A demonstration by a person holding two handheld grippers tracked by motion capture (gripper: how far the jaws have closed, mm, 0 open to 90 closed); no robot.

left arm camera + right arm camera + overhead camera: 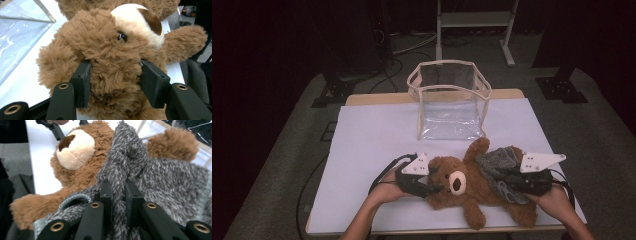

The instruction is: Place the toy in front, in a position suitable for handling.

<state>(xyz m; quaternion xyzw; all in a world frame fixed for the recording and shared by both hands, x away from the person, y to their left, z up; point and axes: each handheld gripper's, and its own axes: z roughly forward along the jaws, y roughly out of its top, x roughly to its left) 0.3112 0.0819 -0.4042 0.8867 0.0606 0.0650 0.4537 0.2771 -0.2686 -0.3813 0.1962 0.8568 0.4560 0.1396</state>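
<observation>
High view: a brown teddy bear (472, 187) is lying on its back near the front edge of the white table (372, 140), in front of the clear bag (447, 100). The left gripper (434, 186) is squeezing the bear's head. The right gripper (507, 177) is pinching the grey sweater (497, 165) (fuzzy and knitted) bunched over the bear's tummy.

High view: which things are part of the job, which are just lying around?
In the job:
- teddy bear, head clamped by left gripper
- grey knit garment on the bear, fold pinched by right gripper

Lying about:
- clear bag, open, behind the bear
- white table cover
</observation>
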